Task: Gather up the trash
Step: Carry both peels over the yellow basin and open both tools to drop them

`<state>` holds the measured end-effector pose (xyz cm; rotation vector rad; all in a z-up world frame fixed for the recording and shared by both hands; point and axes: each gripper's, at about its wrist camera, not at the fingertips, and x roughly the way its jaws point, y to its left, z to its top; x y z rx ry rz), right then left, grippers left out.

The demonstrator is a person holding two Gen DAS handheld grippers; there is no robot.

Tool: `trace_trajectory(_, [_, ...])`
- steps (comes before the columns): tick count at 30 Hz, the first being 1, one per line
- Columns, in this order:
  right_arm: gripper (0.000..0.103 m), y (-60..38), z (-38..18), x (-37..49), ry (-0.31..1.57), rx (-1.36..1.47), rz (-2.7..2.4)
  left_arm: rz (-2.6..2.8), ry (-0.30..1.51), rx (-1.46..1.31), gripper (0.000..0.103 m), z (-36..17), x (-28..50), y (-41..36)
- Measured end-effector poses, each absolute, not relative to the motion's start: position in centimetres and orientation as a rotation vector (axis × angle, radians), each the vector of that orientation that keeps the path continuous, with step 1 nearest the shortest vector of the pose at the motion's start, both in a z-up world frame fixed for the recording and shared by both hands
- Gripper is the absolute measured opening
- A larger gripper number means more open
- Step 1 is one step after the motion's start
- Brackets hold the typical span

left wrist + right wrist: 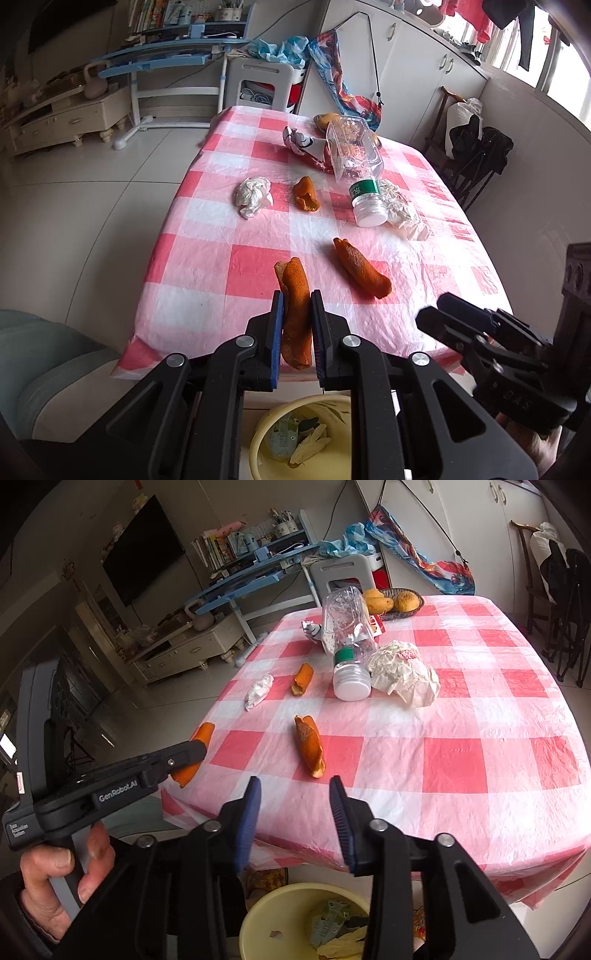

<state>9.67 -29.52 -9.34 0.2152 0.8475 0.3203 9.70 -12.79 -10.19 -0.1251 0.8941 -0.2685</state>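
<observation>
Peel (295, 314) clamped in left gripper (297, 306), carry step (right gripper (295, 786) apart, empty); next: release over bin (258, 435) below.

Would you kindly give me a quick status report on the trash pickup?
Left gripper shut on orange peel, above the table edge. Right gripper open, empty. Yellow bin below, nothing in the way. Peels, bottle, paper wads still on table.
</observation>
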Motion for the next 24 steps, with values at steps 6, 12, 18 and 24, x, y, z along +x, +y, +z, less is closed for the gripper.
trace_trajectory(6, [0.047,-28.9,-10.7,13.4,0.864,0.162,0.286,-0.285,0.911,-0.1,0.014,-10.3,6.9,-13.0])
trace_trajectory(12, [0.047,-26.1,-13.1,16.3,0.93,0.054,0.295,-0.307,0.972,-0.061,0.014,-11.6,3.7,-13.2])
trace_trajectory(18, [0.021,-25.7,-13.5,16.2,0.942,0.013,0.303,-0.4,1.066,0.033,0.014,-12.8,1.2,-14.8])
trace_trajectory(24, [0.018,-27.0,-12.9,13.4,0.967,0.071,0.357,-0.423,1.055,0.041,0.018,-12.0,-0.6,-14.2])
